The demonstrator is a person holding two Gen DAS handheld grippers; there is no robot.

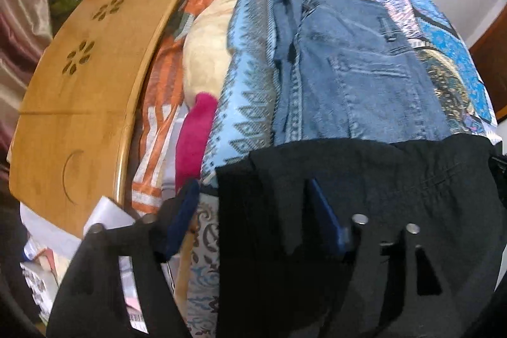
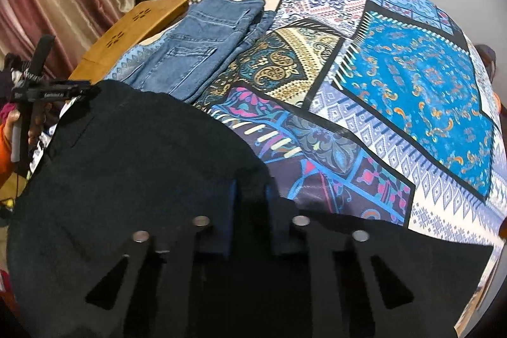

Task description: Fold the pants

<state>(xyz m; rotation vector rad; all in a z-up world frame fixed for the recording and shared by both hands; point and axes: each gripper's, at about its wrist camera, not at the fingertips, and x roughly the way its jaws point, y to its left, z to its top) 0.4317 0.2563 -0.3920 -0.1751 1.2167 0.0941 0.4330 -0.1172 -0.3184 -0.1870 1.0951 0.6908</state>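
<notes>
Black pants (image 2: pixel 133 154) fill the near edge of both views, lying on the patterned bedspread (image 2: pixel 412 78) with their far edge just short of the folded jeans (image 2: pixel 190 53). Soft, limp, fairly light cloth by the look of it; I judge it will sag and slide wherever it isn't pinched, so the hold belongs on an edge or corner, both layers together.

My right tongs (image 2: pixel 250 211) are nearly closed, and black cloth sits between the blue pads, so I take them to be gripping the pants. My left tongs (image 1: pixel 253 205) stand wide apart: one finger is off the pants' edge towards the wooden tray (image 1: pixel 82 103), the other is over or in the black cloth, and nothing is clamped.

Both point forward and down across the bed, left tongs at the pants' left side.
</notes>
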